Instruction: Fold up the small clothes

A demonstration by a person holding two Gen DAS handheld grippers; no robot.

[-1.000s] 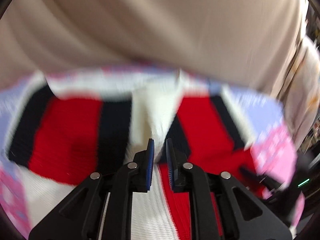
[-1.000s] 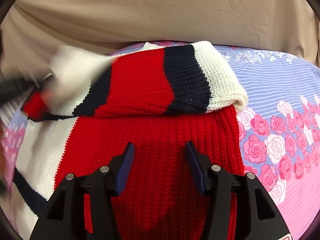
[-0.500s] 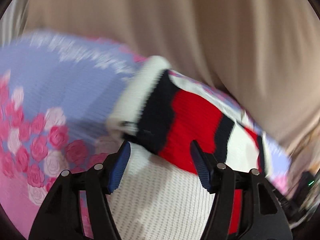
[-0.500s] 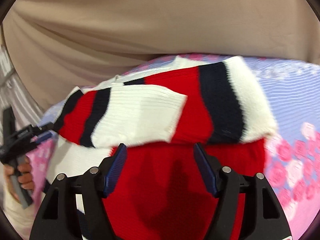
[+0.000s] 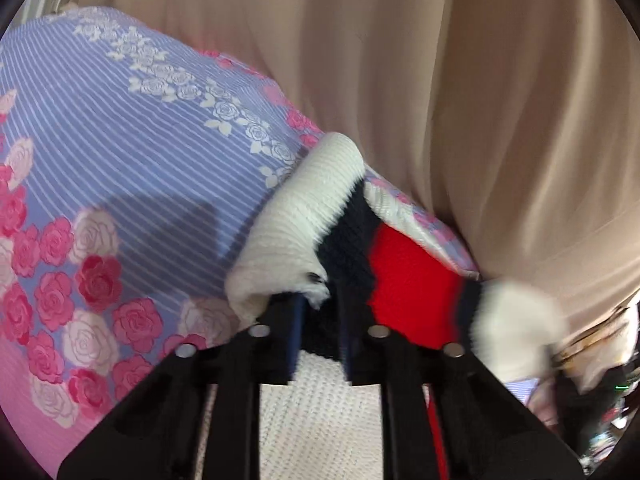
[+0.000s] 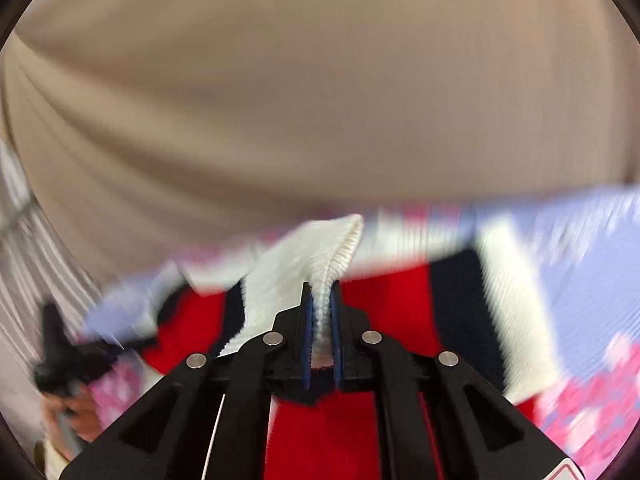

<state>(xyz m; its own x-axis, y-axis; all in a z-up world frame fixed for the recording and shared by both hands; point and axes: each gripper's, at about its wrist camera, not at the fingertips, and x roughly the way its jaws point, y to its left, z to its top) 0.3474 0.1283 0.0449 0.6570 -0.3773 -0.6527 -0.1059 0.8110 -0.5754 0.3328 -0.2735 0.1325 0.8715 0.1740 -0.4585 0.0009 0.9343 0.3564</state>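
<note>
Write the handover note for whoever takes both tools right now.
Left tool: closed on the folded sleeve of the striped knit sweater, at its navy band beside the white cuff.
Right tool: shut on a white ribbed edge of the sweater, lifted.
The sweater lies on the floral bedsheet.
Done: sleeves folded across the body.
Left: finish the fold, flatten, release.

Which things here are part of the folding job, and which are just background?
Part of the job:
- sweater, striped red, navy and white
- left tongs, closed on the sweater's folded sleeve
- right tongs, pinching a white cuff

Just there:
- bedsheet, lilac with roses, under the sweater
- curtain, beige, behind the bed
</note>
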